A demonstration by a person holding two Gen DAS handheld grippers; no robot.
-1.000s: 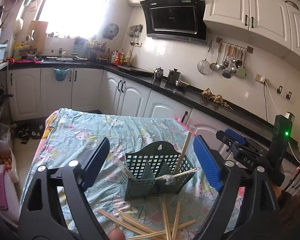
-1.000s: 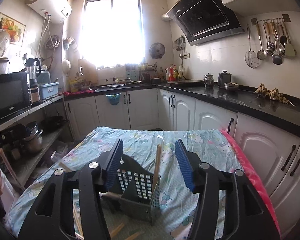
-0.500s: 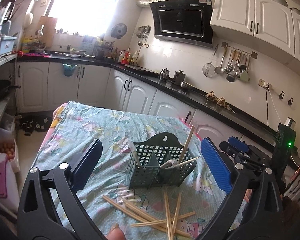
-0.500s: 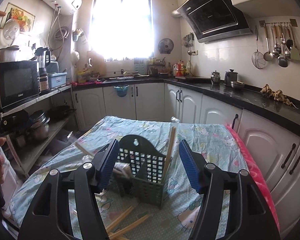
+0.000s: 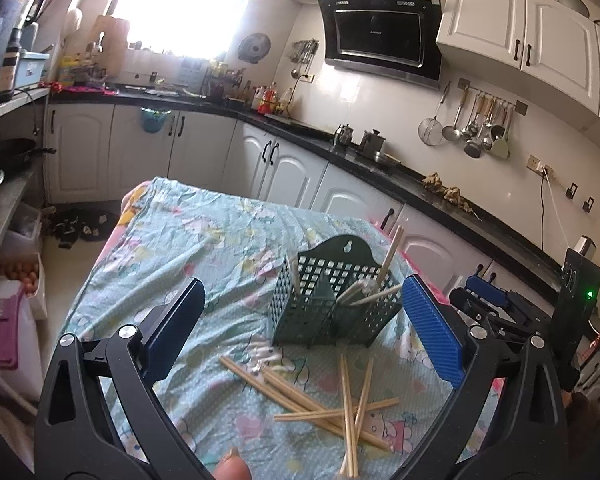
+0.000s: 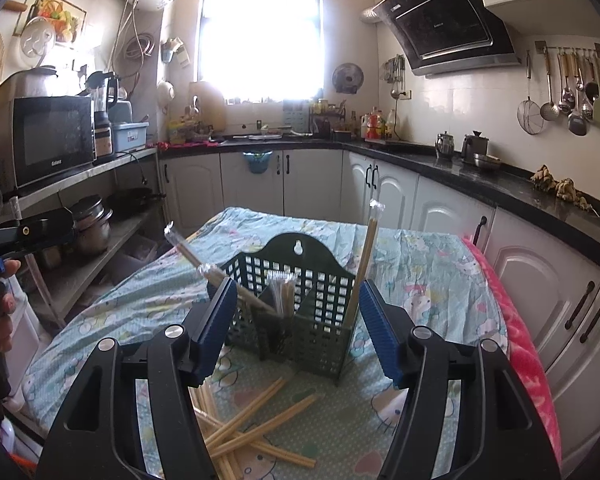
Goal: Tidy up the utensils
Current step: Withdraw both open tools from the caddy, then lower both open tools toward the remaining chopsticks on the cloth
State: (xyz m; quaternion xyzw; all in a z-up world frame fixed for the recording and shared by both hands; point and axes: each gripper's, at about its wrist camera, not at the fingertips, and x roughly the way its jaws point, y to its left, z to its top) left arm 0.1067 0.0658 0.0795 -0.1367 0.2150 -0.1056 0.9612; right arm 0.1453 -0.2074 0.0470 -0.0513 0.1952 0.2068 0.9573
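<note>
A dark green mesh utensil caddy [image 5: 332, 312] [image 6: 300, 320] stands on the cloth-covered table, with several wrapped chopsticks [image 6: 364, 264] leaning in its compartments. Several bare wooden chopsticks [image 5: 332, 400] [image 6: 252, 416] lie crossed on the cloth in front of it. My left gripper [image 5: 300, 308] is open wide, short of the caddy, with nothing between its pads. My right gripper [image 6: 296, 296] is open too. It frames the caddy without touching it. Seen from the left wrist, the right gripper [image 5: 488, 300] is to the right of the caddy.
The table carries a light blue cartoon-print cloth [image 5: 188, 248] over a pink edge [image 6: 512, 320]. White cabinets under a black counter [image 6: 500, 184] run along the right and back. A shelf with a microwave [image 6: 52, 140] and pots stands on the left. A hand [image 6: 0, 312] holds the left gripper.
Both grippers have drawn back from the caddy, so more of the loose chopsticks in front of it show. The left jaws have spread wider.
</note>
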